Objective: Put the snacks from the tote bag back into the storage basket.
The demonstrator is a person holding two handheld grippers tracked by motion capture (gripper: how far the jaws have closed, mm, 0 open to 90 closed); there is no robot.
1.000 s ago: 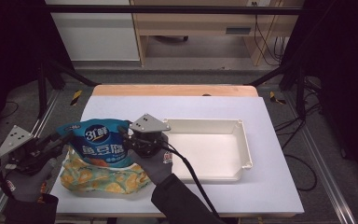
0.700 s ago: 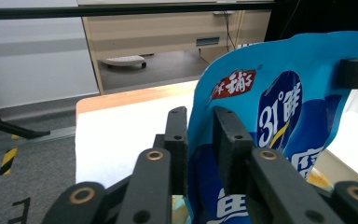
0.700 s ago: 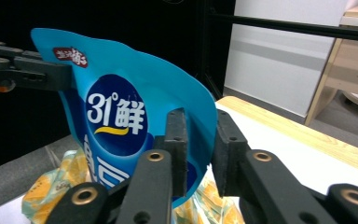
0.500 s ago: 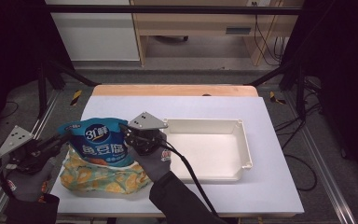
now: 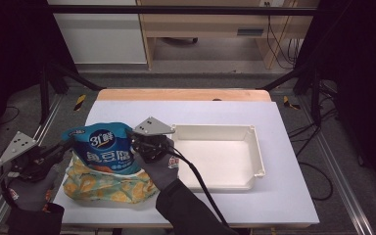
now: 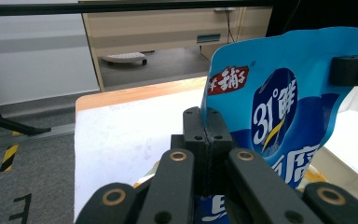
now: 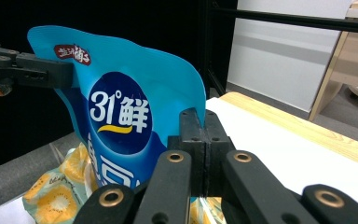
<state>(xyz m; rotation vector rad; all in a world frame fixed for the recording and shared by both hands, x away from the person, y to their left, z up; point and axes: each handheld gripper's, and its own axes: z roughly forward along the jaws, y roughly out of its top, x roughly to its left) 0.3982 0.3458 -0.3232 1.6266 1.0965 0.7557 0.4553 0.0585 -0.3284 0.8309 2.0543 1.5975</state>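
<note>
- We find open counter (image 5: 186, 115) along the far edge, from the far-left corner to the far-right, wide enough for a gripper to pass.
- The white tray (image 5: 257, 152) blocks the middle right; a bare strip runs between it and the right edge.
- The blue pouch (image 5: 105, 149), pinched on both sides by the left gripper (image 5: 61, 147) and right gripper (image 5: 136, 142), stands over the yellow bag (image 5: 107, 186) at the near-left corner, closing that side.
</note>
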